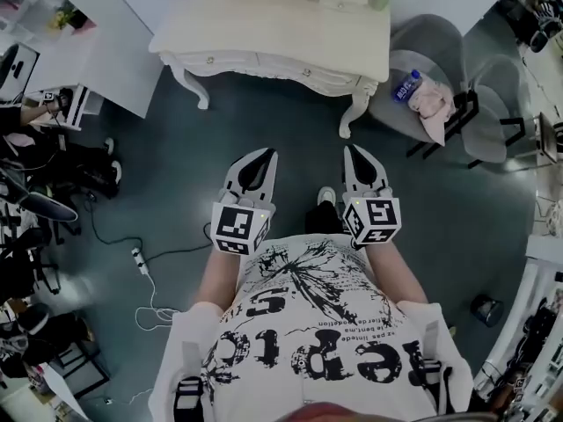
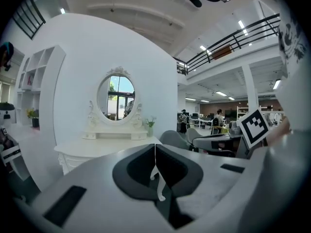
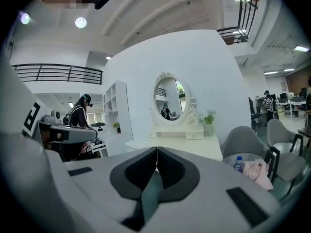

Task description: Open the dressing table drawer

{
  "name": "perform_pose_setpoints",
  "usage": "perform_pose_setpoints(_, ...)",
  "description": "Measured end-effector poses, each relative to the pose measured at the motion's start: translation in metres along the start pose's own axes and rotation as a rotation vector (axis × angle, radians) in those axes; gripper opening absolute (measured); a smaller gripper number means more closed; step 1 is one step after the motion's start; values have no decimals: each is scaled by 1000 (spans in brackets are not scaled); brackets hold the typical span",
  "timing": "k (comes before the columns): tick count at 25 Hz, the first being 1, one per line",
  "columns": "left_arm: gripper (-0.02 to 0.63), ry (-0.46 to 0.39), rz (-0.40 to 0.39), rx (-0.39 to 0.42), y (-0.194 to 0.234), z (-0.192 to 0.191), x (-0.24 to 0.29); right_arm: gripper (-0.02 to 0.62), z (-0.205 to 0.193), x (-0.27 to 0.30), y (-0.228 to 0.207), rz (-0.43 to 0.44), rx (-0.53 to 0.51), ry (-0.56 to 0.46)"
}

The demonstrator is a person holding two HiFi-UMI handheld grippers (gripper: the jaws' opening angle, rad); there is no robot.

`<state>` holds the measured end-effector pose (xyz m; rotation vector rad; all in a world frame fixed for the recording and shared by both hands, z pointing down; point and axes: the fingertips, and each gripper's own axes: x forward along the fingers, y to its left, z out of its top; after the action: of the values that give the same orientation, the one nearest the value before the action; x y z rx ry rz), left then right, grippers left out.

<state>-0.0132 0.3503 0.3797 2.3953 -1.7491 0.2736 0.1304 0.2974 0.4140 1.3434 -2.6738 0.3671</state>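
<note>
The white dressing table [image 1: 273, 25] stands at the top of the head view, its drawer front [image 1: 255, 63] facing me and shut. Both grippers hover over the dark floor, well short of it and pointing at it. My left gripper [image 1: 264, 154] is shut with nothing in it, and so is my right gripper [image 1: 352, 150] beside it. In the left gripper view the jaws of the left gripper [image 2: 155, 145] meet in a thin line, with the table [image 2: 92, 150] and its oval mirror [image 2: 115, 98] far ahead. In the right gripper view the right gripper [image 3: 157, 149] also shows closed jaws before the table [image 3: 187, 147].
Grey chairs [image 1: 422, 60] stand right of the table, with a water bottle [image 1: 406, 86] and a pink cloth [image 1: 433, 104] on one. A power strip with cables [image 1: 139, 260] lies on the floor at left. A white shelf unit [image 1: 97, 42] stands at far left.
</note>
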Motion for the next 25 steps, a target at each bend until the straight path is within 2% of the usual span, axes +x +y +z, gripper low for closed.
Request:
perform_pose_setpoints(5,20,-23,64,7,19,36,67,18,41,61,-42,79,-46,-15)
perform_pose_setpoints(10,20,-46,89,-16,28,56,140,18,68,105,-86,107,-166,-30)
perform_pose_setpoints(13,20,-42,91,-20,29,62,178,18,77,126,-111,118,-200,-23)
perform_pose_setpoints(17,20,-24,72,-15,36,64,214,18,76,155,-142,95,-161,2)
perform_pose_setpoints(21,20,-3,63,-33,59,61,245,18,75,185,-156,66,-149,23)
perform_pose_setpoints(25,20,-3,-3,-17,83,71,287,18,87,221,-169,7,-137,10)
